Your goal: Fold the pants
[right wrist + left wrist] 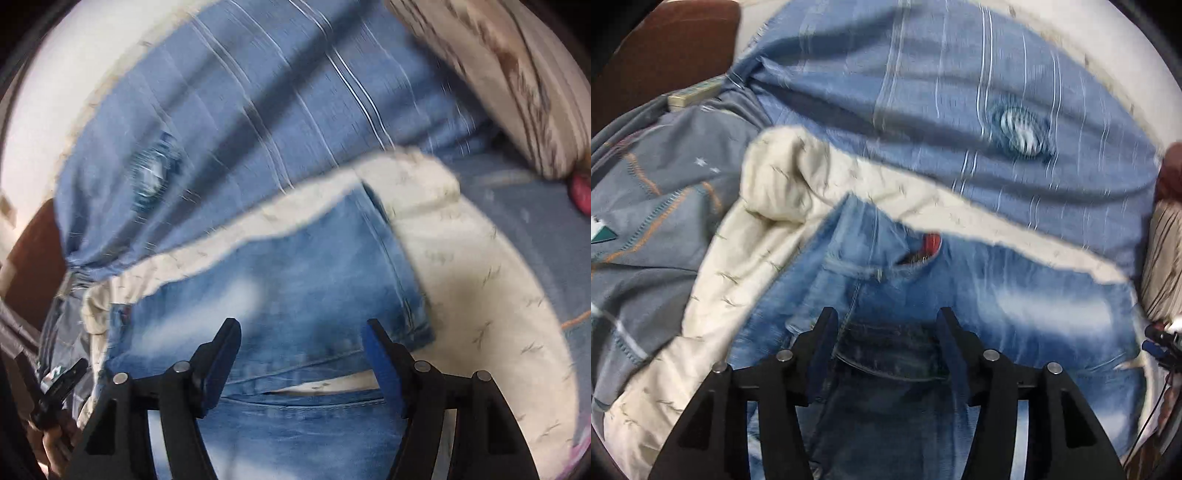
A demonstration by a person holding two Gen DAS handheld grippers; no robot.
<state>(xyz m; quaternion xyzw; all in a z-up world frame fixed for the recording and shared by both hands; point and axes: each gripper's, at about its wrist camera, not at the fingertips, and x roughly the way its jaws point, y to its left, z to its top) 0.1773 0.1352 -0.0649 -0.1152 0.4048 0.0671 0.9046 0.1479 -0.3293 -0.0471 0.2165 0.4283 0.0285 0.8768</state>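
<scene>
Both grippers hang over the jeans, jaws spread.

The left gripper (886, 317) hovers above the jeans (923, 295) near the waistband, its jaws wide apart with denim showing between them. The right gripper (301, 328) sits above the same jeans by a folded hem, jaws likewise parted and gripping nothing. Both views are blurred.

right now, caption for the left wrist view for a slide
Open left gripper poised over blue jeans lying on a cream blanket.
</scene>
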